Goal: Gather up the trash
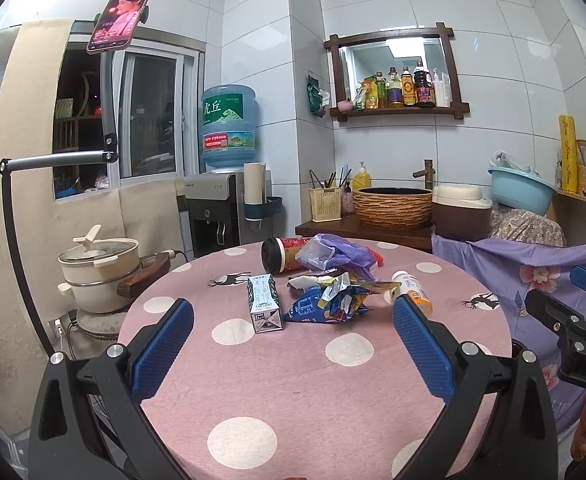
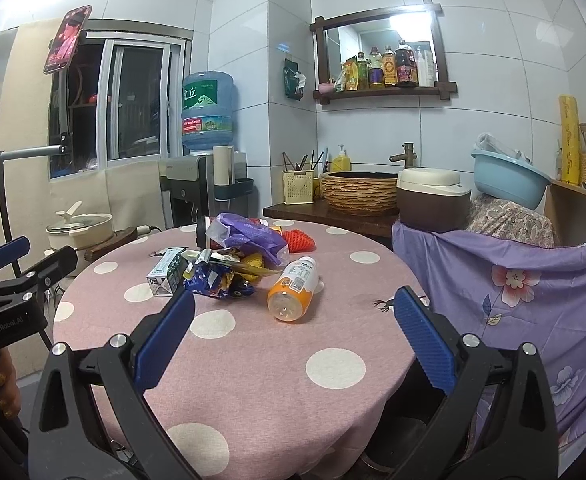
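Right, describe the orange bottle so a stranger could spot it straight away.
Start at the round table with the pink polka-dot cloth. Trash is piled near its middle; the bottle lies on its side at the pile's right edge, base toward the camera. It alone is orange plastic with a white label and white cap.

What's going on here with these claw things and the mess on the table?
A person holds a claw in each hand over a round pink polka-dot table, about to clear trash. Both the left claw and the right claw are open and hold nothing. A small milk carton, crumpled blue and yellow wrappers, an orange plastic bottle lying on its side, a purple plastic bag and a red cup with a black lid lie untouched.
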`<state>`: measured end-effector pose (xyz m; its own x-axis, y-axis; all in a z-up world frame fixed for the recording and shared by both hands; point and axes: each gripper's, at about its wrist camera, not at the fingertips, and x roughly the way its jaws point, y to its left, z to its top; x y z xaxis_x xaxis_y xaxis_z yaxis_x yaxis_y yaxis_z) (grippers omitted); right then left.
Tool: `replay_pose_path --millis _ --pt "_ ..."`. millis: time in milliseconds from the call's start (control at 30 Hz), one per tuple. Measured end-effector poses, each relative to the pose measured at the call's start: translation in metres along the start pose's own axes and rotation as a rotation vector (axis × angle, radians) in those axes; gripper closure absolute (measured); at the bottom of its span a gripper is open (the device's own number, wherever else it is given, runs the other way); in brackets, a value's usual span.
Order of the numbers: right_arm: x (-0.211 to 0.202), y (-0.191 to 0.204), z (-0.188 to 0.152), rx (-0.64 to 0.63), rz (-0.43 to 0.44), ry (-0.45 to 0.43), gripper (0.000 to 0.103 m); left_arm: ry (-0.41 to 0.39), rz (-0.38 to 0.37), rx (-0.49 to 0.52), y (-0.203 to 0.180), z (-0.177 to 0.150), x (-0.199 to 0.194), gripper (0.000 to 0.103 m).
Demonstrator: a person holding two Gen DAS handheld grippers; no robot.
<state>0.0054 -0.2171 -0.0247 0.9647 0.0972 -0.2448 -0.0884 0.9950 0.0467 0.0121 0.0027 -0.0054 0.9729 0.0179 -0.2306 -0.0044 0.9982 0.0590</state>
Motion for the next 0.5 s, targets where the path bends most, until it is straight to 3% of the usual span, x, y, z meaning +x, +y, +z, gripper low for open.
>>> replay_pose_path --millis 500 --pt "0.0016 -0.0011 -0.0001 0.003 0.001 0.006 0.005 0.005 0.004 -0.001 0.0025 -0.0025 0.0021 0.005"
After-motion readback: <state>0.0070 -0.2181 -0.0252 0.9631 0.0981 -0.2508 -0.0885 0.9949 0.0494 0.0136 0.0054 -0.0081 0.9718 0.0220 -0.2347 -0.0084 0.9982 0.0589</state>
